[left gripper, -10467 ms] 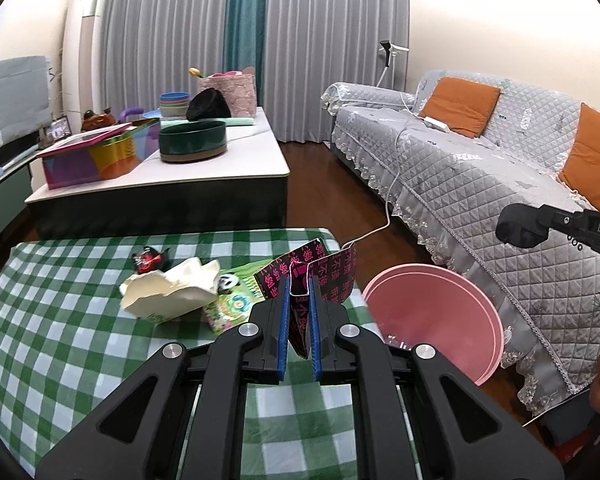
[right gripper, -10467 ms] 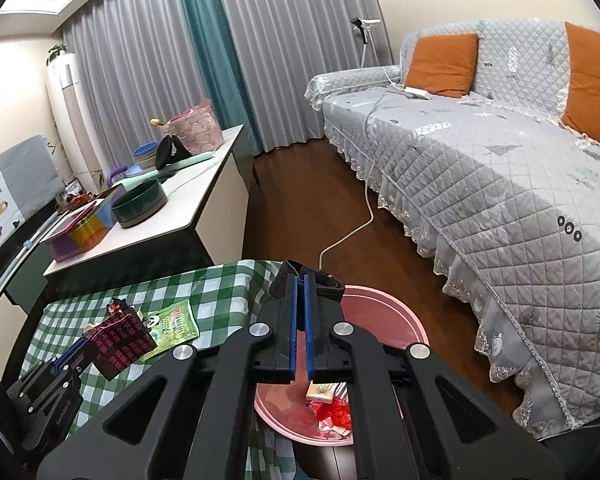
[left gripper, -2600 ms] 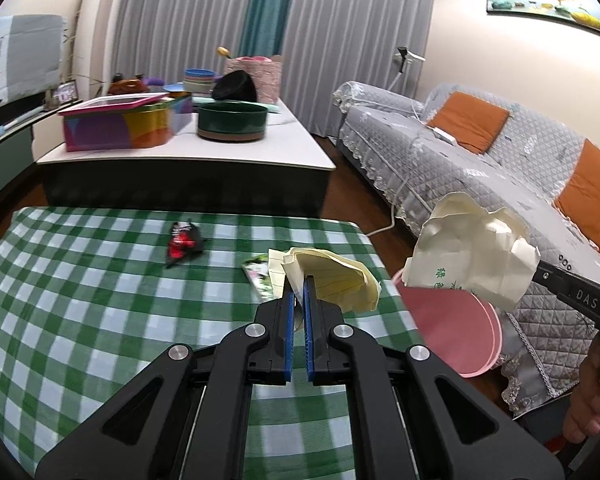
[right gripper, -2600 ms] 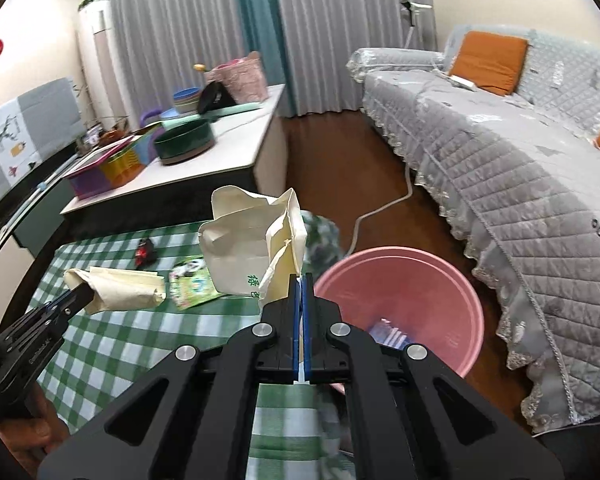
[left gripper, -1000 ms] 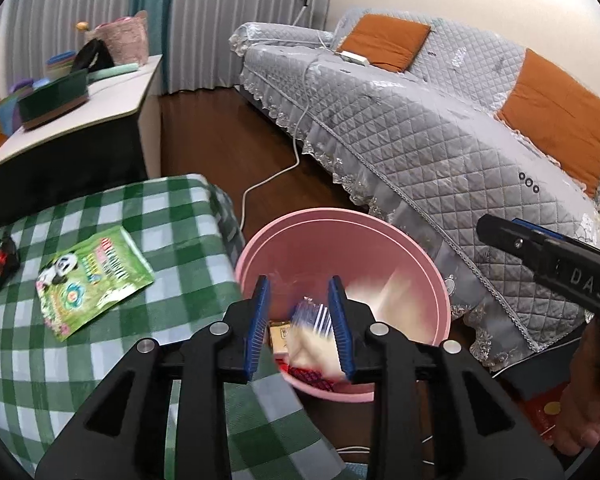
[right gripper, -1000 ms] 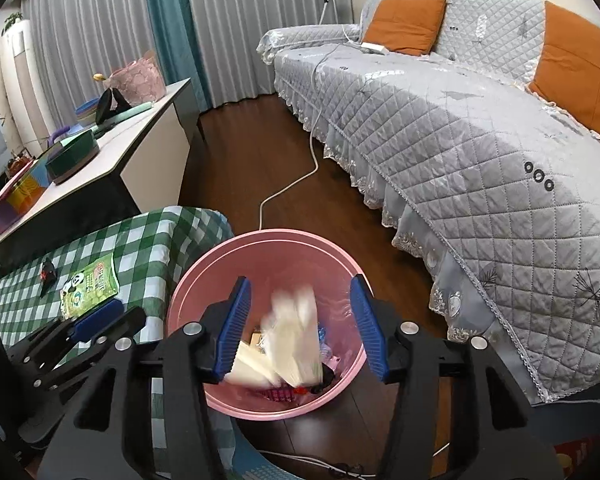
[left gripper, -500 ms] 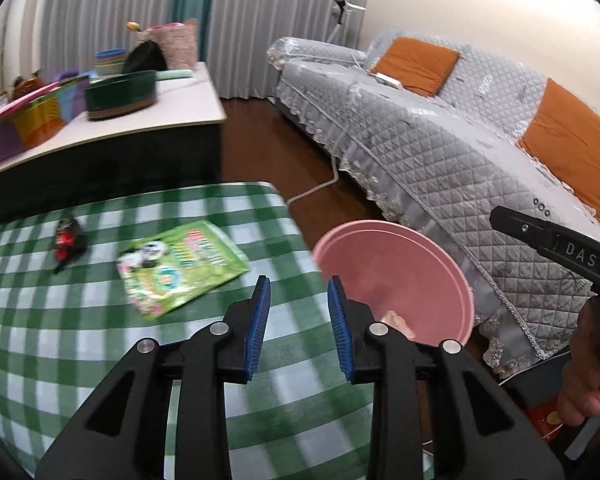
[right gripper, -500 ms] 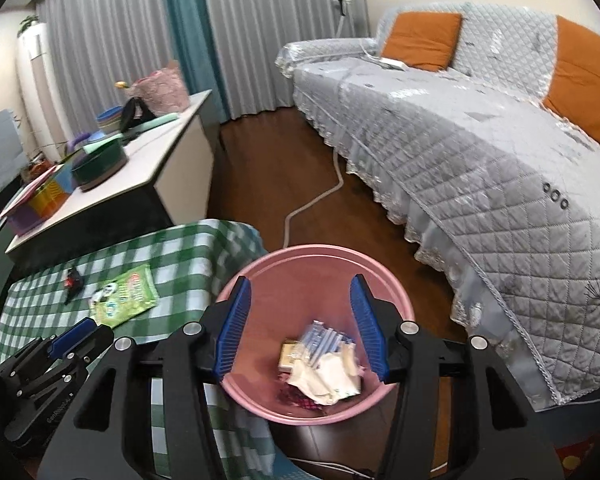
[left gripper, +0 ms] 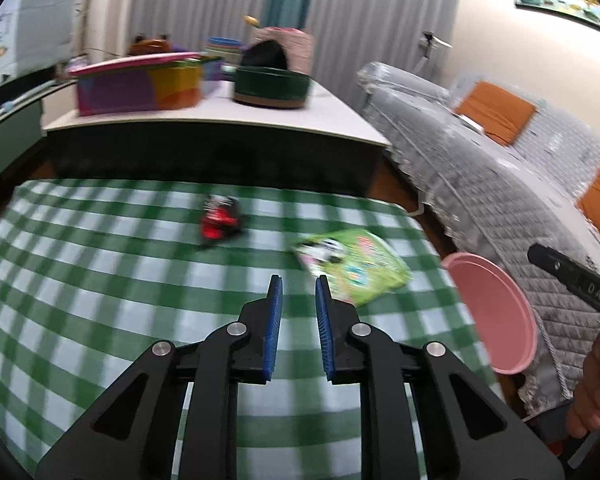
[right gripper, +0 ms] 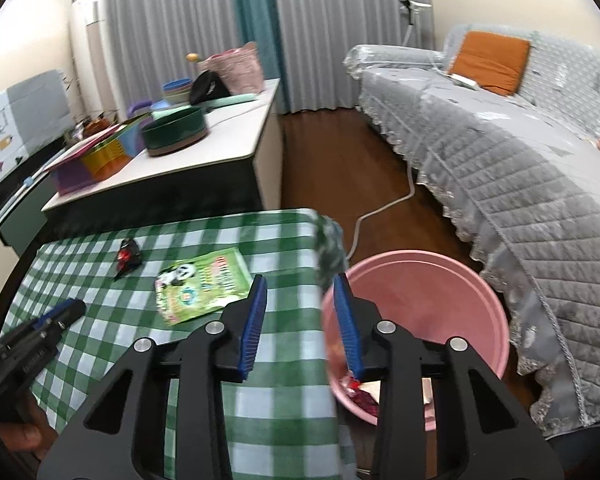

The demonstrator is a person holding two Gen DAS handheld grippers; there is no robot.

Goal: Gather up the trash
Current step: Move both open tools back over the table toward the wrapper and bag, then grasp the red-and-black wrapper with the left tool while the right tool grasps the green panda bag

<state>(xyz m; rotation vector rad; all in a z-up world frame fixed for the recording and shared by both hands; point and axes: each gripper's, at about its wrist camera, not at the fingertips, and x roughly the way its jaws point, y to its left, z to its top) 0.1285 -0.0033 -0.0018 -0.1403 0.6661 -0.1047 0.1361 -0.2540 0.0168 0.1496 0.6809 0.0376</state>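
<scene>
**Both tongs empty, swinging back to the last two bits of trash**

Left tongs point(left gripper: 297, 282) are hanging over the green-checked surface point(left gripper: 99, 320), pads narrow with a gap, nothing between them; they have just been closing. Right tongs point(right gripper: 300, 288) are standing at a moderate gap, also empty and just been closing, straddling the surface edge next to the pink bin point(right gripper: 480, 280).

Key relation: the green snack packet point(left gripper: 356, 270) is lying flat just ahead and right of the left tongs, long axis running diagonally from far-left to near-right, near corner almost level with the right pad. In the right wrist view the same packet point(right gripper: 201, 280) is sitting just left of the right tongs, so both hands are close to it; left looks marginally better lined up. The red wrapper point(left gripper: 219, 222) is lying further out and slightly left of the left tongs, clearly that hand's reach.

Containers: the bin is sitting on the floor beside the surface's right edge, already holding crumpled paper and red scraps at the bottom point(right gripper: 360, 388). Exact contents are partly hidden behind the right tongs.

My read: two pieces left on the surface.
</scene>
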